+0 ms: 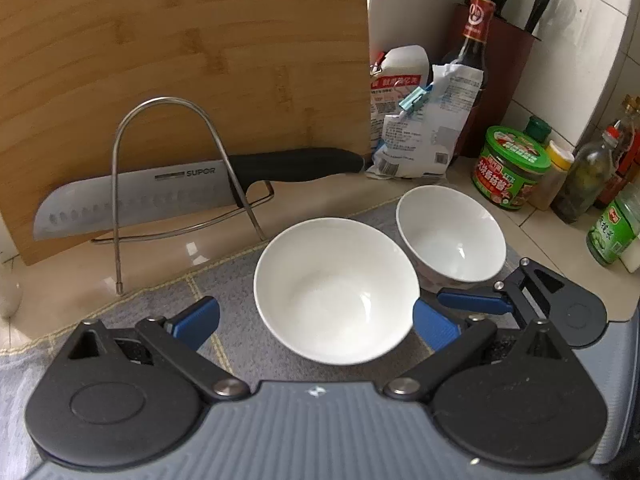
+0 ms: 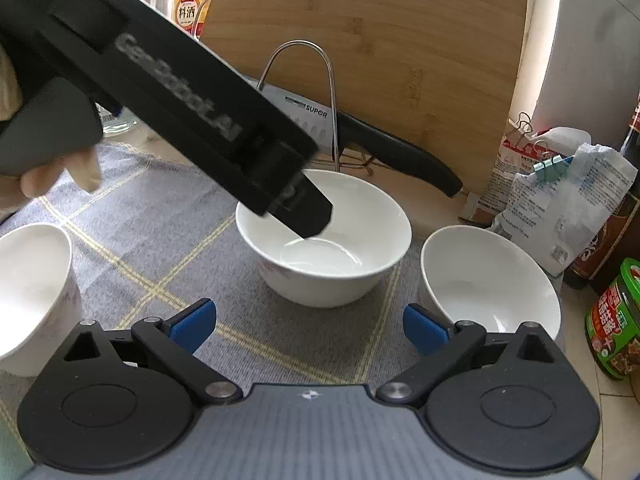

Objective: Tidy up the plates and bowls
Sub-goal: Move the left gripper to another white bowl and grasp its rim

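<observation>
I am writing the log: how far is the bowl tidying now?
Nothing looks stacked yet. Three bowls sit apart on the mat: middle bowl, right bowl, left bowl. The open left gripper straddles the middle bowl; the right gripper is open, empty. All stacking remains.

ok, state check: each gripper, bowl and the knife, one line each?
left gripper: open, hovering over the middle bowl
right gripper: open, holding nothing
middle bowl: upright, empty, on the mat
right bowl: upright, empty
left bowl: upright, partly out of frame
knife: resting in the wire rack
</observation>
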{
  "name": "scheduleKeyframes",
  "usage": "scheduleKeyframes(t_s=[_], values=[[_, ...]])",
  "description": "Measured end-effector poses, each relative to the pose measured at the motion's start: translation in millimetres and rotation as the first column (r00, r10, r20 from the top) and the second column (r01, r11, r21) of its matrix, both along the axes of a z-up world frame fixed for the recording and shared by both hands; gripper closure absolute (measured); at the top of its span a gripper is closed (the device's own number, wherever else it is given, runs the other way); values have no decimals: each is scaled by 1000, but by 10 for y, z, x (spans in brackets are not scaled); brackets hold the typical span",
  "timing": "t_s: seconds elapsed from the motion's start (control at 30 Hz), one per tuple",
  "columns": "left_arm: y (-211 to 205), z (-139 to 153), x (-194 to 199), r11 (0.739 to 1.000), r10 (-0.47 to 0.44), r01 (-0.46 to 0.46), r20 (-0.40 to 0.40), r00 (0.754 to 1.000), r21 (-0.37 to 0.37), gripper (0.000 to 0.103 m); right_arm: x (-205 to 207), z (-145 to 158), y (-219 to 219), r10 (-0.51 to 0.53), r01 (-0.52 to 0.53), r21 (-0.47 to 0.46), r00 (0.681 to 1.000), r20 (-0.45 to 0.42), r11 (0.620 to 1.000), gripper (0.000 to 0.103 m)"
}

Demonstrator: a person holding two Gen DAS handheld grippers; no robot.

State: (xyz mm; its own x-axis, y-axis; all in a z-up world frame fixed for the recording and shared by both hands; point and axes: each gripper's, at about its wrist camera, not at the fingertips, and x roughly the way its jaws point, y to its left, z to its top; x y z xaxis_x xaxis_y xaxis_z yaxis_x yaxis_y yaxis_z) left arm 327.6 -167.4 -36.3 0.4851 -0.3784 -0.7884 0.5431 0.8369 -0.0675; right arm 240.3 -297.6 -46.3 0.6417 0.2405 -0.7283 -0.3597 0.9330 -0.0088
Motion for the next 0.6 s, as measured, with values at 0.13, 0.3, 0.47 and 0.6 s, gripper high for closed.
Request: scheduleKeyframes(t_s=[0.13, 0.3, 0.47, 0.6], values=[[-42, -42, 110, 1000, 4, -4, -14, 1000, -8, 2, 57, -7, -9, -4, 4, 8, 1000, 6, 1000, 3], [-113, -91, 202, 1000, -9, 8, -34, 999, -27, 4, 106, -19, 16, -4, 4, 2, 1000, 15, 1000, 8], [-157, -132, 288, 999, -7, 5, -48, 999, -32, 9, 118, -41, 36, -3, 3, -6, 1000, 18, 1000, 9], [-190, -180, 373, 1000, -1, -2, -76, 997, -29, 17, 136, -55, 29, -8, 8, 0, 1000, 17, 1000, 9]])
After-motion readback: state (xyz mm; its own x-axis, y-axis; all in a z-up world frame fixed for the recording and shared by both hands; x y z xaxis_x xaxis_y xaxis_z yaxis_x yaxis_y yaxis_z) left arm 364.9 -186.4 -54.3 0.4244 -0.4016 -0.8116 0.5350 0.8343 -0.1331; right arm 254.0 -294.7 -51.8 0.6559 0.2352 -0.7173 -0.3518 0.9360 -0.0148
